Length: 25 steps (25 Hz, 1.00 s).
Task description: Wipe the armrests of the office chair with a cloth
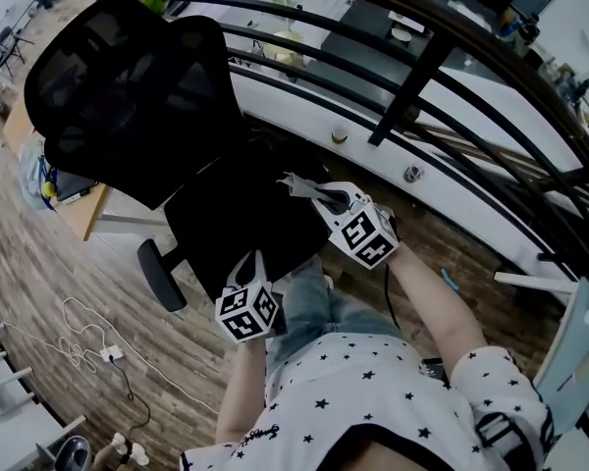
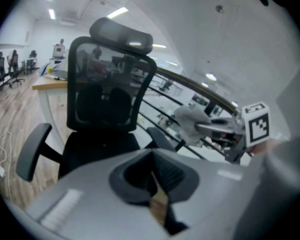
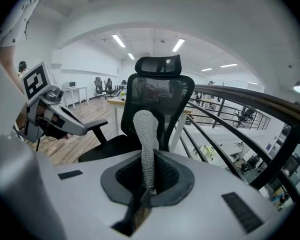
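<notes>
The black mesh office chair (image 1: 128, 86) stands in front of me. Its left armrest (image 1: 162, 275) shows in the head view, and again as the left armrest (image 2: 32, 151) in the left gripper view, where the right armrest (image 2: 160, 136) shows too. My right gripper (image 1: 311, 193) hovers over the seat's right side, shut on a grey-white cloth (image 1: 293, 183). In the right gripper view the cloth (image 3: 146, 144) stands up from the shut right gripper (image 3: 147, 189). My left gripper (image 1: 253, 263) is at the seat's front edge. The left gripper (image 2: 152, 179) is shut with nothing in it.
A curved dark railing (image 1: 422, 77) runs behind and to the right of the chair. A wooden desk (image 1: 79, 209) stands at the left. A white cable and power strip (image 1: 103, 346) lie on the wood floor. My legs are just below the seat.
</notes>
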Each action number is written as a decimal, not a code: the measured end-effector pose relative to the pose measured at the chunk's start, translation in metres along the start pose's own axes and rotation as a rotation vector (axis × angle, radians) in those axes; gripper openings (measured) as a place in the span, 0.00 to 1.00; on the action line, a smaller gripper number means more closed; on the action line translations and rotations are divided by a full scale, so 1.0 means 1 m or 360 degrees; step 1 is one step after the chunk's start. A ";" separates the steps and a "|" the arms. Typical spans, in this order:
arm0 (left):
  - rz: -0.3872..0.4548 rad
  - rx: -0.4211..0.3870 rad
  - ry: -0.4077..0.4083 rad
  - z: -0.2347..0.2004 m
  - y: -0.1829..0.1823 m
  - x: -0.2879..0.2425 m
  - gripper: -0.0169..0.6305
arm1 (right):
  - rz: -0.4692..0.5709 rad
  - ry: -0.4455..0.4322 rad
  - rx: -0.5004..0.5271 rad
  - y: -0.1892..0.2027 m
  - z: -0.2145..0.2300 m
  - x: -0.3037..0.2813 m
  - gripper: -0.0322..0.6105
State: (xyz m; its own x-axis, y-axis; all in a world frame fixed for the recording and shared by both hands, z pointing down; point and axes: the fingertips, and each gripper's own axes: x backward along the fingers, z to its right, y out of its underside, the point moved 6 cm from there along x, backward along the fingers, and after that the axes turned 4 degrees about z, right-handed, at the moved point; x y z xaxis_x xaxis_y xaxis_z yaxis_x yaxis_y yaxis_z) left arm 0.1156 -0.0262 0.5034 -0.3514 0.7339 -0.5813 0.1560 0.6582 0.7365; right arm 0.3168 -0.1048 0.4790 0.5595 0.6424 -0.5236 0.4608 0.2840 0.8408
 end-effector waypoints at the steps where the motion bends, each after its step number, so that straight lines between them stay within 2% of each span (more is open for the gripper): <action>1: 0.0002 0.0000 0.0001 0.000 -0.002 -0.003 0.04 | -0.0007 0.0002 0.0004 -0.001 0.004 -0.003 0.09; 13: -0.0053 0.0031 0.0028 -0.006 -0.028 -0.045 0.04 | -0.0093 -0.0020 0.0040 -0.008 0.048 -0.053 0.09; 25: -0.0136 0.0060 0.0043 -0.014 -0.040 -0.089 0.04 | -0.0234 -0.0076 0.0143 0.010 0.094 -0.114 0.09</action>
State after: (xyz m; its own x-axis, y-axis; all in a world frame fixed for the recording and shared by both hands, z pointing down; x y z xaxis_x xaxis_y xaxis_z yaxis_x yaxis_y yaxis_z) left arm 0.1277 -0.1205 0.5305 -0.3894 0.6704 -0.6316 0.1588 0.7243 0.6709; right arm 0.3219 -0.2417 0.5341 0.5128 0.5634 -0.6477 0.5987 0.3060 0.7402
